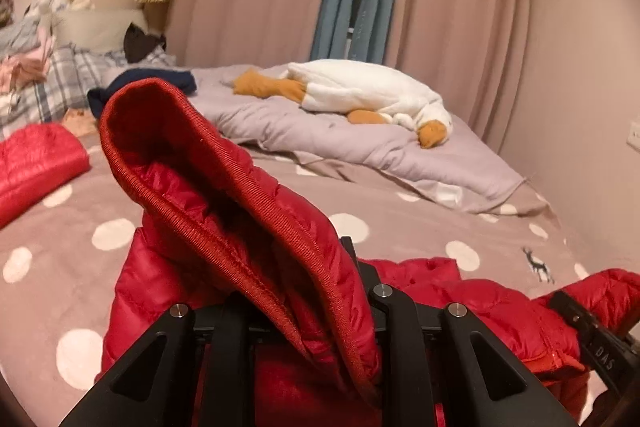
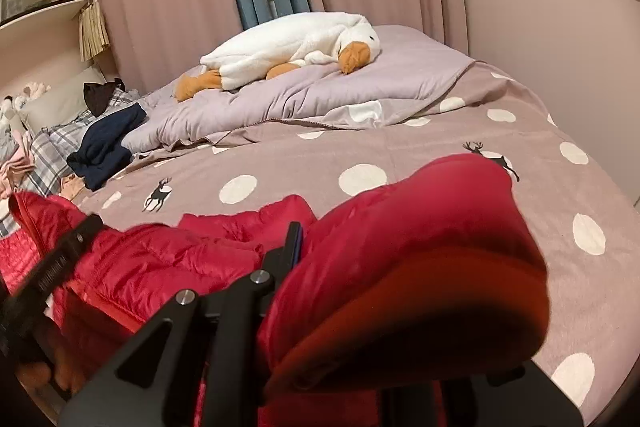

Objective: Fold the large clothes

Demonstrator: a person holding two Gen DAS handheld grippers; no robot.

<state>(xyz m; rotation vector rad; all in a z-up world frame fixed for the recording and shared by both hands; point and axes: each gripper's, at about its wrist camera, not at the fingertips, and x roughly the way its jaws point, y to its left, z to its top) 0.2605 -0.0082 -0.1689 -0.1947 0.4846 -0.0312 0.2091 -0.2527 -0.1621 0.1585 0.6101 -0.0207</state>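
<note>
The left gripper (image 1: 316,287) is clamped on the ribbed hem of a red quilted down jacket (image 1: 208,187), the cloth standing up between its black fingers. The right gripper (image 2: 320,251) pinches another part of the same jacket, held just above a dusty-pink polka-dot bedspread (image 2: 400,155). Beyond lies a white plush goose (image 2: 288,47) on a lilac duvet (image 2: 320,83).

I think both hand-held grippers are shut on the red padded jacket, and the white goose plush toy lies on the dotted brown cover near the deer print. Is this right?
Not quite. The white goose plush toy lies on the lilac quilt, beyond the dotted brown cover; the right wrist view shows this. The left hand-held gripper and right hand-held gripper are indeed shut on the red padded jacket.
</note>
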